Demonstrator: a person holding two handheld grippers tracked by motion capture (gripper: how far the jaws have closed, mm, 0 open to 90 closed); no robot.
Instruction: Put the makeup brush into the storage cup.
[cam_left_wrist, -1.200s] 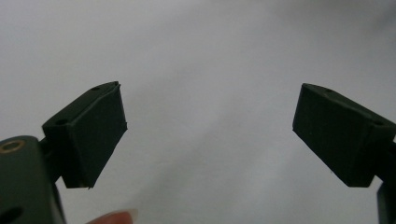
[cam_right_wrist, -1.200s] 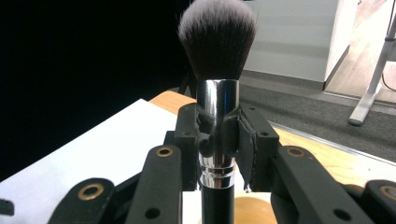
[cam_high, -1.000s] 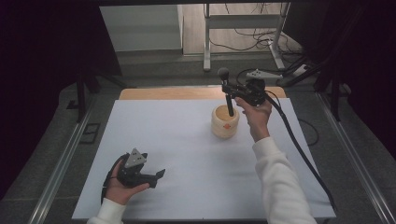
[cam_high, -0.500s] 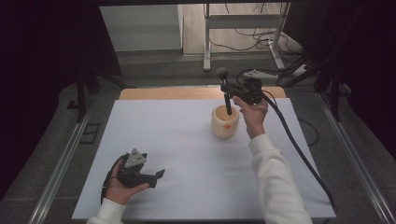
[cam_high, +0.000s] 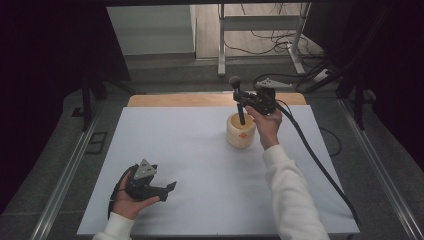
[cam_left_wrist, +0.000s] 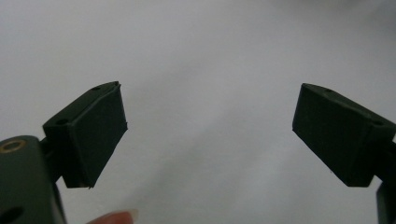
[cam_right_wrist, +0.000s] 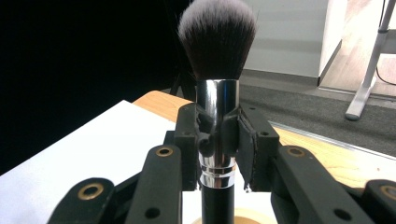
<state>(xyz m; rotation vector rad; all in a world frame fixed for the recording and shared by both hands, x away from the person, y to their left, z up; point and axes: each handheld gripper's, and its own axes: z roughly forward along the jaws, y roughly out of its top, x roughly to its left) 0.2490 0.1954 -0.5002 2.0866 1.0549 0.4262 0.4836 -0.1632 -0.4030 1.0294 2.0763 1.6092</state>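
Upright | right tool (cam_right_wrist: 218, 140) clamps makeup brush (cam_right_wrist: 217, 51) at its ferrule, bristles up, handle entering wooden cup (cam_high: 241, 131) directly below | left tool (cam_left_wrist: 210, 135) rests agape, empty, on counter (cam_high: 200, 150).

Setting: a lab or recording studio bench, not a home. Worktop (cam_high: 200, 165) covered with plain white sheet over a wooden board (cam_high: 165, 100), framed by metal rails (cam_high: 65, 185). Black curtains (cam_high: 45, 75) on both sides. Loose cables (cam_high: 280, 45) on the floor beyond, beside a metal stand leg (cam_high: 220, 45). Grey carpet.
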